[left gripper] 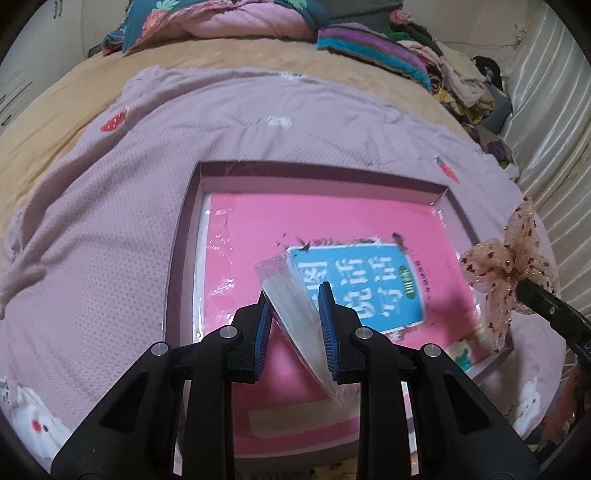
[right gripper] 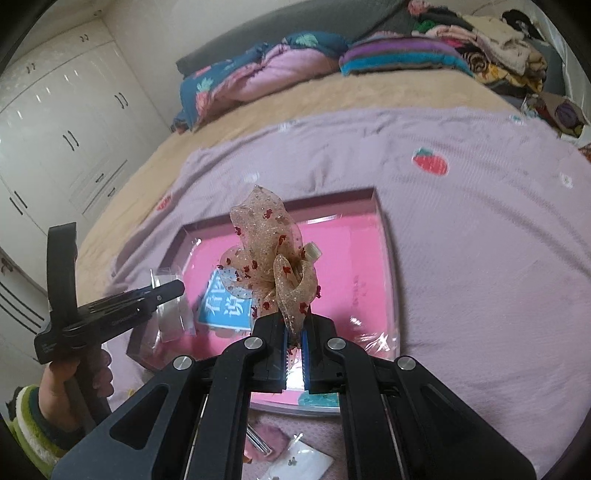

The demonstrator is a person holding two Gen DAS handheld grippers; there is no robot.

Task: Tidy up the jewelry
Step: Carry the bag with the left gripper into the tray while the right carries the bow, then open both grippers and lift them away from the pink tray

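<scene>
My left gripper (left gripper: 295, 325) is shut on a clear plastic packet (left gripper: 295, 295) with a white card inside, held above the shallow box (left gripper: 184, 221) lined in pink. My right gripper (right gripper: 294, 339) is shut on a beige mesh bow hair clip (right gripper: 269, 251) with red spots, also above the box (right gripper: 388, 240). The bow shows at the right edge of the left wrist view (left gripper: 509, 266). The left gripper and its packet (right gripper: 170, 314) show at the left of the right wrist view. A blue label with white characters (left gripper: 362, 291) lies on the pink lining.
The box sits on a lilac blanket (left gripper: 110, 203) spread over a bed. Folded quilts and clothes (left gripper: 258, 18) are piled at the far end. A white packet (right gripper: 303, 461) and a pink fluffy item (right gripper: 266, 439) lie on the blanket near me. White wardrobes (right gripper: 55, 129) stand left.
</scene>
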